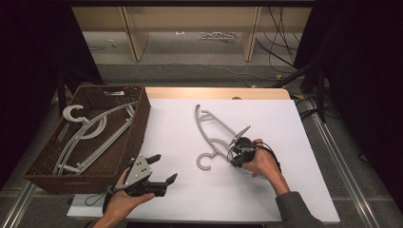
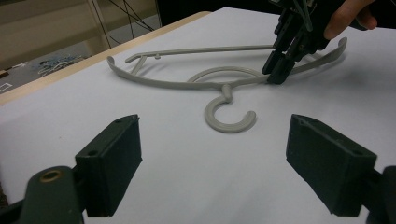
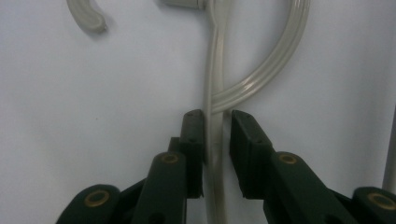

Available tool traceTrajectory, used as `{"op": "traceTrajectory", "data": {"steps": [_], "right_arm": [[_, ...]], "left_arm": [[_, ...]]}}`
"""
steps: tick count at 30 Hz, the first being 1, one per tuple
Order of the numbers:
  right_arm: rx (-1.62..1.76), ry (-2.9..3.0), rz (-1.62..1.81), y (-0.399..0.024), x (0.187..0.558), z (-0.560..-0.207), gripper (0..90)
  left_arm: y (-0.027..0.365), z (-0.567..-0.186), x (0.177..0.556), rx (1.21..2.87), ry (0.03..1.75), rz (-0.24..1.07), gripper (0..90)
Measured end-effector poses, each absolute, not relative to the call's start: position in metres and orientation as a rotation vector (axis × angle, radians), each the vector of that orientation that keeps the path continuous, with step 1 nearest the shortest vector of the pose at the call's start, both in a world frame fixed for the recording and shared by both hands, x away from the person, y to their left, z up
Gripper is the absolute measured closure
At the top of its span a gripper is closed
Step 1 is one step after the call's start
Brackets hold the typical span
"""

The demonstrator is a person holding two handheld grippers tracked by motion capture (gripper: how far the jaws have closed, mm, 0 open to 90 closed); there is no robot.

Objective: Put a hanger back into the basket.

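Note:
A grey plastic hanger [image 1: 214, 130] lies flat on the white table top, its hook [image 1: 203, 162] pointing toward the person. My right gripper [image 1: 236, 151] is down at the hanger's shoulder, just right of the hook. In the right gripper view the jaws [image 3: 217, 121] straddle the thin arm of the hanger [image 3: 261, 79]: one pad touches it and a sliver of gap shows at the other. My left gripper [image 1: 165, 167] hovers open near the front edge with nothing between its fingers. The left gripper view looks past its wide-spread jaws [image 2: 219, 158] at the hanger [image 2: 163, 83] and the right gripper [image 2: 278, 70].
A brown wicker basket [image 1: 142, 118] stands at the table's left side and holds several more grey hangers [image 1: 90, 133]. The white sheet [image 1: 285, 123] covers the table. Cables and shelf legs are on the floor beyond the far edge.

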State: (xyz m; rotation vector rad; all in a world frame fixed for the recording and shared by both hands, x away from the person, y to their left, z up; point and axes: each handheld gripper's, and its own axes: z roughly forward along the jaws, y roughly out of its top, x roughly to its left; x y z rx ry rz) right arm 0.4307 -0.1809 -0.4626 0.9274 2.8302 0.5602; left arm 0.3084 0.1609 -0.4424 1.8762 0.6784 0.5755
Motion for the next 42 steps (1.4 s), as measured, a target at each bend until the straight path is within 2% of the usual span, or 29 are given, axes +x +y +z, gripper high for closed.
{"op": "traceTrajectory", "data": {"steps": [11, 23, 42], "right_arm": [[0.875, 2.848, 0.508, -0.175, 0.431, -0.461, 81.1], [0.716, 2.868, 0.507, -0.175, 0.425, -0.459, 81.9], [0.518, 2.920, 0.581, -0.173, 0.391, -0.435, 82.1]], "left_arm": [[0.160, -0.443, 0.310, 1.890, 0.671, 0.568, 18.5], [0.164, -0.444, 0.311, 1.899, 0.683, 0.570, 20.2], [0.158, -0.448, 0.315, 1.961, 0.675, 0.603, 23.0]]}}
